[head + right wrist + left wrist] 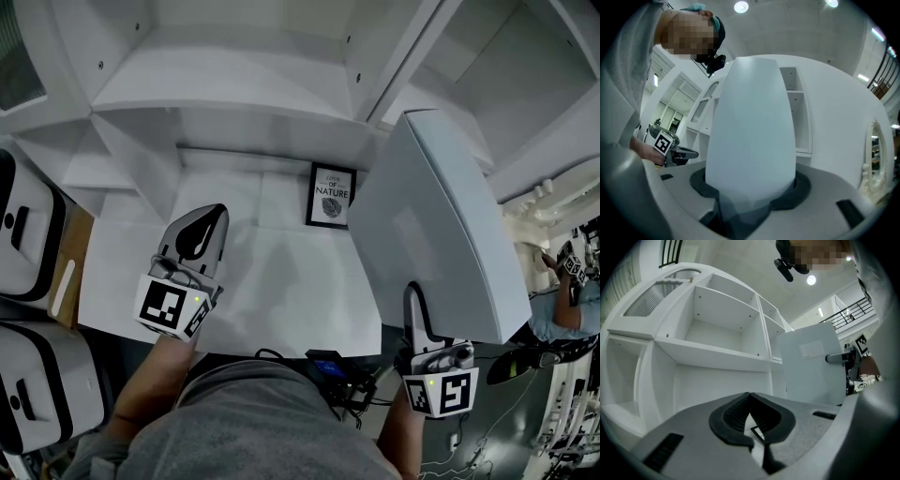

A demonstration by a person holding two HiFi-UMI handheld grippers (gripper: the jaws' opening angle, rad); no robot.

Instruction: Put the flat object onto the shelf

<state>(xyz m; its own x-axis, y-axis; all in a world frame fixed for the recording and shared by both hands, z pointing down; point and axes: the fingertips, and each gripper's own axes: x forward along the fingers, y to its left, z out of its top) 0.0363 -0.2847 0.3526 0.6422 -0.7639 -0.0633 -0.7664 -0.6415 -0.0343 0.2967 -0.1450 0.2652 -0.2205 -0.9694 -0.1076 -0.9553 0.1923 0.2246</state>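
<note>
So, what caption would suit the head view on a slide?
Right hand-held gripper holds a flat white board before white shelves; left hand-held gripper, shut and empty, hangs near a framed picture.

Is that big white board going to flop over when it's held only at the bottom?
Probably not: the white board stands straight and unbent above the right gripper, so it looks stiff. It seems fairly light, since one grip at its edge carries it. Its smooth face could slip, and being tall, it may swing.
</note>
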